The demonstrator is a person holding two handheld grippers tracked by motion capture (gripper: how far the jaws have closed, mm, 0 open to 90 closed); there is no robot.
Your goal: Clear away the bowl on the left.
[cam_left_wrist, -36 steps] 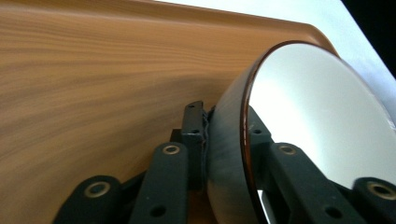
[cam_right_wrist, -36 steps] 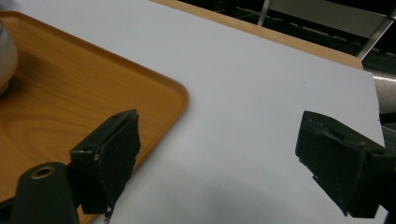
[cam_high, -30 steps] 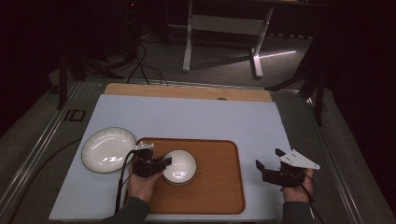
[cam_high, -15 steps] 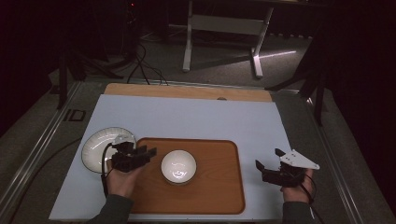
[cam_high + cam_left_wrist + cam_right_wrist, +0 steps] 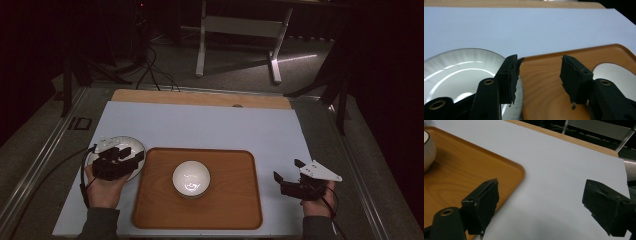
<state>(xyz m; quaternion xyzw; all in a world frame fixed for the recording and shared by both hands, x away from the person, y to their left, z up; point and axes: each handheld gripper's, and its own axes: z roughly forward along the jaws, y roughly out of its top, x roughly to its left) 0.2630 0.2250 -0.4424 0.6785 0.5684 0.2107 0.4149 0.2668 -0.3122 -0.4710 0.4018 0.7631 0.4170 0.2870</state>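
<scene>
A white bowl (image 5: 191, 178) stands upright in the middle of a wooden tray (image 5: 230, 202). Just left of the tray lies a white ribbed plate (image 5: 125, 143). My left gripper (image 5: 134, 158) hovers over the plate's right edge, open and holding nothing. In the left gripper view its jaws (image 5: 539, 75) straddle the seam between the plate (image 5: 461, 72) and the tray (image 5: 541, 67), with the bowl (image 5: 616, 75) at the right. My right gripper (image 5: 286, 170) rests right of the tray, wide open. The right gripper view (image 5: 541, 202) shows the tray corner (image 5: 461, 170) and the bowl's side (image 5: 427, 147).
A pale mat (image 5: 200, 125) covers the table, with a wooden strip (image 5: 200, 97) along its far edge. Black cables (image 5: 85, 170) trail from the left gripper. Dark floor and a white stand (image 5: 240, 30) lie beyond the table.
My left gripper has drawn back leftwards from the bowl's left rim to the plate's edge. The bowl stays put on the tray. The right gripper has not moved.
</scene>
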